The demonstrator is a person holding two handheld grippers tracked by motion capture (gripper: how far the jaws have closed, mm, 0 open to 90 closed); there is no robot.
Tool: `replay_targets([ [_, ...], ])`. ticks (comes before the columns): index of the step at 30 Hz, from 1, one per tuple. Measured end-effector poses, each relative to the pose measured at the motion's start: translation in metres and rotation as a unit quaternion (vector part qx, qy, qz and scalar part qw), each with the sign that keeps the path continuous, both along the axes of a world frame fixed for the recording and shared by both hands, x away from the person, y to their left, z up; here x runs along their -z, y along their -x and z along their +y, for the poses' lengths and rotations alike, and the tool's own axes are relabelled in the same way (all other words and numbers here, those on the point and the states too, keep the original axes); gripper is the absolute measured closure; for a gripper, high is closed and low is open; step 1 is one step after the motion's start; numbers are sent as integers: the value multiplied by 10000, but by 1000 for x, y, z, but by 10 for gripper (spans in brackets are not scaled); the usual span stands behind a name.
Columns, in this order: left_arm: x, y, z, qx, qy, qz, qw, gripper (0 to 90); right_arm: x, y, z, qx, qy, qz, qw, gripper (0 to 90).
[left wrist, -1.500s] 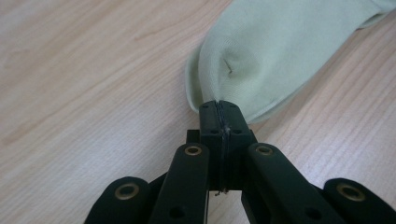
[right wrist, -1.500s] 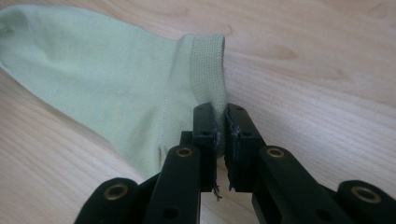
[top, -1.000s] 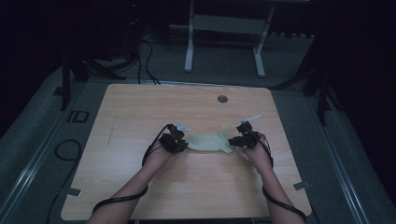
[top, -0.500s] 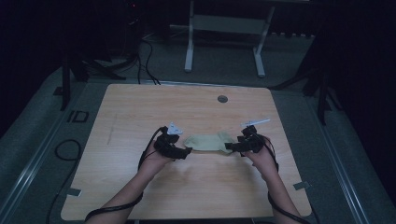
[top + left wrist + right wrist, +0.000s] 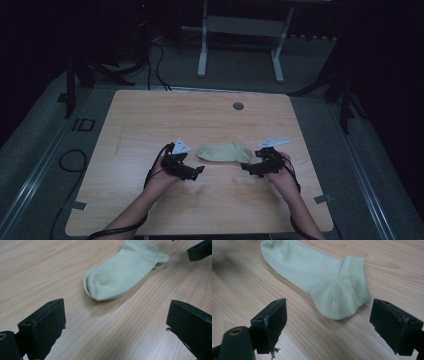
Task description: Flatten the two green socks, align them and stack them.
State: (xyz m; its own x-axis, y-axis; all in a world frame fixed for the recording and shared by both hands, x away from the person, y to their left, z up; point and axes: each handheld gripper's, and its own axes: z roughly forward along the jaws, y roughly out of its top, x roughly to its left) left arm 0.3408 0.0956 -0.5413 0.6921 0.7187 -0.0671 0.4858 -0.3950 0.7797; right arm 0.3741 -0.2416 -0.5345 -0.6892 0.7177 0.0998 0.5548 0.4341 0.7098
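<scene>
Right now I have the pale green sock lying flat on the table, the left hand-held gripper spread off its toe and the right hand-held gripper spread off its cuff, so any folding looks undone.

In the left gripper view, the left gripper has its 2 black jaws spread wide apart, with nothing between them but bare wood. They stand just above the wooden table. A pale green sock lies flat on the table ahead of the jaws, its toe end nearer to them. At the top right corner, a black part of the right gripper is visible, near the far end of the sock.
</scene>
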Motion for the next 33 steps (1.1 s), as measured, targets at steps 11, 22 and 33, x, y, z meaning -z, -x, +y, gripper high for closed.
replay_targets([
  [11, 14, 5, 24, -78, -42, 161, 9998, 23, 8, 7, -22, 153, 145, -167, 9996, 141],
  [22, 15, 17, 45, -267, 37, 114, 9996, 23, 16, 22, -43, 323, 46, -248, 9992, 129],
  [33, 20, 32, 71, -466, -78, 91, 9988, 23, 16, 41, -70, 598, 25, -344, 9976, 138],
])
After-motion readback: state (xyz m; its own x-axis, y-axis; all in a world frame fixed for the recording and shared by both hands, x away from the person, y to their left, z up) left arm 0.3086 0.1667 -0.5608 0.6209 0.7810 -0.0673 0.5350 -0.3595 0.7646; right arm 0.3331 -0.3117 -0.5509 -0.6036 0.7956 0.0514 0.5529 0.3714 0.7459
